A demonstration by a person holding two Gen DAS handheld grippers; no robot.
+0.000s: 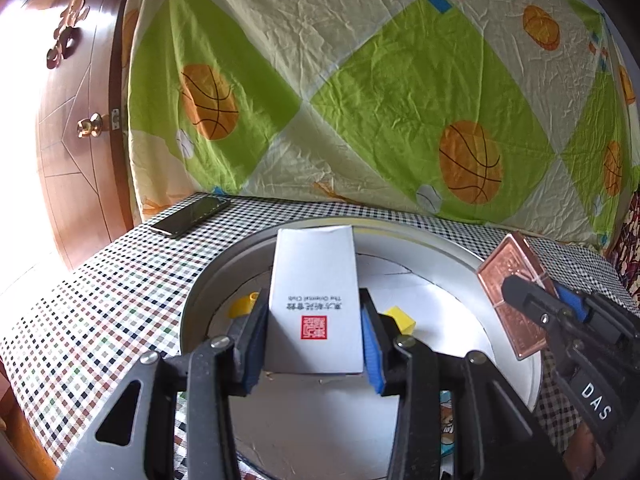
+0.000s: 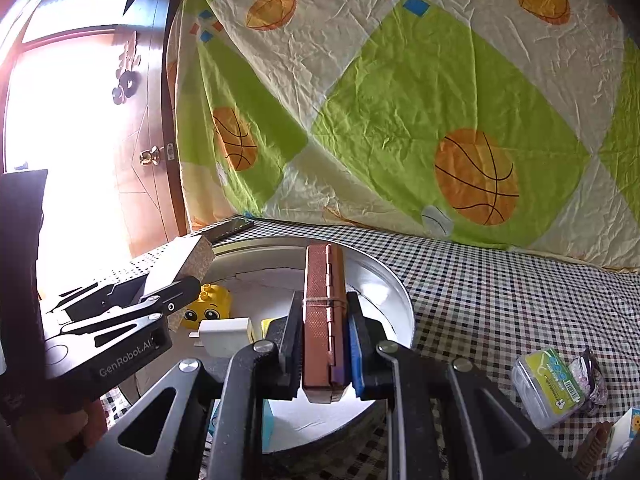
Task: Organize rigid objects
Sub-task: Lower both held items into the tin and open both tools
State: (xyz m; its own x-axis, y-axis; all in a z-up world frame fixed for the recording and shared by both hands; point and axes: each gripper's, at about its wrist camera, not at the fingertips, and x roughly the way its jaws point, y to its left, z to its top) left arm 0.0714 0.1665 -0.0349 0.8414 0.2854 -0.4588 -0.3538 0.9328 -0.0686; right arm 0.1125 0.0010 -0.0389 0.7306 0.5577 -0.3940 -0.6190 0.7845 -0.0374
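My left gripper [image 1: 314, 328] is shut on a white box [image 1: 314, 284] with a red stamp, held above the round metal tray [image 1: 460, 256]. My right gripper [image 2: 323, 344] is shut on a thin copper-brown case [image 2: 323, 292] bound by a rubber band, also over the tray [image 2: 396, 284]. In the left wrist view the case [image 1: 508, 280] and the right gripper [image 1: 536, 304] appear at the right. In the right wrist view the white box [image 2: 188, 258] and the left gripper [image 2: 160, 300] show at the left. In the tray lie a yellow face brick [image 2: 208, 306], a white charger [image 2: 224, 332] and a small yellow block [image 1: 400, 318].
A black phone [image 1: 192, 216] lies on the checked tablecloth at the far left. A clear plastic box with a green label [image 2: 552, 384] and a dark wrapper [image 2: 592, 376] sit right of the tray. A basketball-print sheet [image 1: 360, 80] hangs behind; a wooden door [image 1: 76, 128] stands at left.
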